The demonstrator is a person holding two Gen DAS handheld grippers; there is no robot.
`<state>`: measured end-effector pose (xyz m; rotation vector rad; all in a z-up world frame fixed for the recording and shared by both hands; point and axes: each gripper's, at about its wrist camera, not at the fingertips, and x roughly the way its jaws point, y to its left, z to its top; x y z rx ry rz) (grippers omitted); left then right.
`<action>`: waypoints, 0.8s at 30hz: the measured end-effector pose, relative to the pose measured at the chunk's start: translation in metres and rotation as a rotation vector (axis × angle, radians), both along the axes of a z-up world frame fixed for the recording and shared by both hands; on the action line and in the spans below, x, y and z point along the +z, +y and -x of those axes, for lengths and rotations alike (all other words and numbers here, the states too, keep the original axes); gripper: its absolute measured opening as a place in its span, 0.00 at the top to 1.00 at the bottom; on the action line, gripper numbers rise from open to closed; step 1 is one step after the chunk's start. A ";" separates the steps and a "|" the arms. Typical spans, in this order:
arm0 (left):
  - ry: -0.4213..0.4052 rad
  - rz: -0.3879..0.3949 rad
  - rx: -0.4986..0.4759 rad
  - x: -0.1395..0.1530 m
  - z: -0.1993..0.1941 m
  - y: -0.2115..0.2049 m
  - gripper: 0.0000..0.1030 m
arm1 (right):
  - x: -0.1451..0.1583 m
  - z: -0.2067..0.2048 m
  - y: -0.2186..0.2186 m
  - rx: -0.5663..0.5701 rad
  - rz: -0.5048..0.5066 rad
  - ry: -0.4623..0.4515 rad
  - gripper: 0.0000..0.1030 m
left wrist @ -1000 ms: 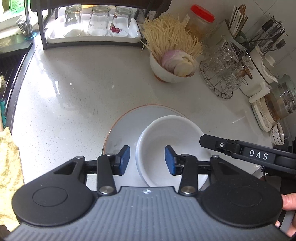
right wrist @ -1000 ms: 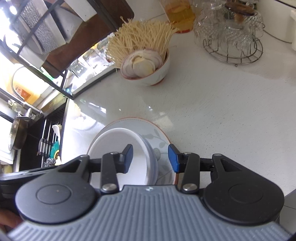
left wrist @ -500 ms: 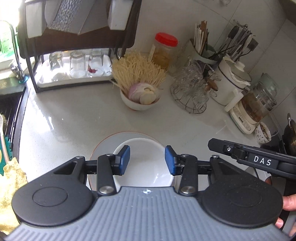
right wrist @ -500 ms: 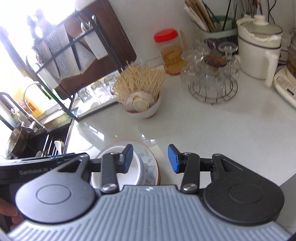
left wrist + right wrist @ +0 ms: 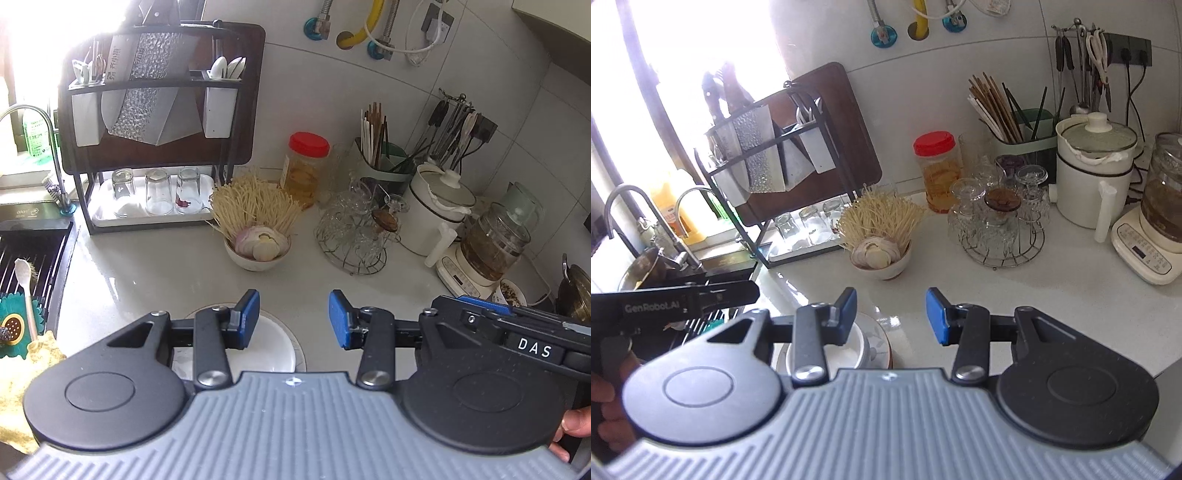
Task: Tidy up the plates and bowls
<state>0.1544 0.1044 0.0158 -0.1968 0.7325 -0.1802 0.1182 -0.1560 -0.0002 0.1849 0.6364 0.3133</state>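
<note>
A white bowl (image 5: 271,349) (image 5: 855,350) rests on a plate with an orange rim (image 5: 300,354) (image 5: 882,345) near the front edge of the white counter. My left gripper (image 5: 293,319) hangs well above them, open, with nothing between its blue pads. High over the plate's right side my right gripper (image 5: 891,315) also stands open and holds nothing. Both grippers' bodies hide much of the bowl and plate. A second bowl (image 5: 258,253) (image 5: 882,260), filled with enoki mushrooms and sliced onion, stands farther back on the counter.
A dish rack (image 5: 155,147) with glasses stands at the back left beside the sink (image 5: 33,254). A wire stand of glass cups (image 5: 351,236), a red-lidded jar (image 5: 306,166), a utensil holder (image 5: 1023,133), a white pot (image 5: 1093,170) and a kettle (image 5: 1156,229) crowd the back right.
Both grippers have risen and drawn back from the bowl and plate, which now look smaller and lower in view. More of the wall and rack shows. The jaws kept the same width.
</note>
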 end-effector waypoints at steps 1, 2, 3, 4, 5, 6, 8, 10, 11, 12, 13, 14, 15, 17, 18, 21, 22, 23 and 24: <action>-0.005 -0.005 0.002 0.002 0.004 -0.003 0.54 | 0.001 0.003 -0.003 0.005 -0.003 -0.007 0.57; -0.007 -0.006 0.010 0.004 0.007 -0.004 0.54 | 0.002 0.005 -0.005 0.010 -0.007 -0.009 0.57; -0.005 0.000 0.023 0.005 0.010 -0.006 0.54 | 0.002 0.008 -0.008 0.017 -0.010 -0.010 0.57; -0.004 0.009 0.035 0.006 0.013 -0.006 0.54 | 0.002 0.010 -0.011 0.026 -0.012 -0.013 0.57; -0.004 0.014 0.042 0.007 0.016 -0.007 0.54 | 0.002 0.013 -0.013 0.031 -0.011 -0.017 0.57; -0.005 0.015 0.046 0.009 0.020 -0.009 0.54 | 0.002 0.015 -0.014 0.034 -0.011 -0.019 0.57; -0.011 0.010 0.047 0.008 0.025 -0.014 0.54 | 0.001 0.021 -0.018 0.043 -0.013 -0.024 0.57; -0.004 -0.010 0.042 0.006 0.028 -0.022 0.54 | 0.001 0.026 -0.022 0.049 -0.008 -0.032 0.57; -0.012 -0.018 0.040 0.005 0.031 -0.025 0.54 | 0.001 0.029 -0.024 0.052 -0.005 -0.037 0.57; -0.016 -0.029 0.042 0.004 0.033 -0.028 0.54 | 0.000 0.031 -0.026 0.053 -0.003 -0.040 0.57; -0.017 -0.039 0.046 0.003 0.035 -0.032 0.54 | -0.001 0.032 -0.028 0.055 0.000 -0.039 0.57; -0.021 -0.042 0.046 0.002 0.038 -0.035 0.54 | -0.001 0.034 -0.030 0.057 -0.001 -0.039 0.57; -0.025 -0.039 0.044 0.002 0.041 -0.037 0.54 | -0.002 0.036 -0.032 0.058 -0.003 -0.039 0.57; -0.026 -0.040 0.050 0.000 0.045 -0.042 0.54 | -0.004 0.037 -0.035 0.065 -0.007 -0.033 0.57; -0.026 -0.045 0.052 0.000 0.047 -0.044 0.54 | -0.004 0.038 -0.037 0.066 -0.013 -0.029 0.57; -0.039 -0.063 0.066 0.002 0.056 -0.050 0.54 | -0.003 0.042 -0.043 0.078 -0.014 -0.036 0.57; -0.043 -0.066 0.068 0.003 0.059 -0.052 0.54 | -0.003 0.044 -0.044 0.086 -0.008 -0.040 0.57; -0.049 -0.071 0.068 0.003 0.063 -0.053 0.54 | -0.003 0.046 -0.045 0.090 -0.002 -0.044 0.57; -0.055 -0.079 0.068 0.004 0.067 -0.055 0.53 | -0.004 0.048 -0.045 0.094 0.001 -0.046 0.57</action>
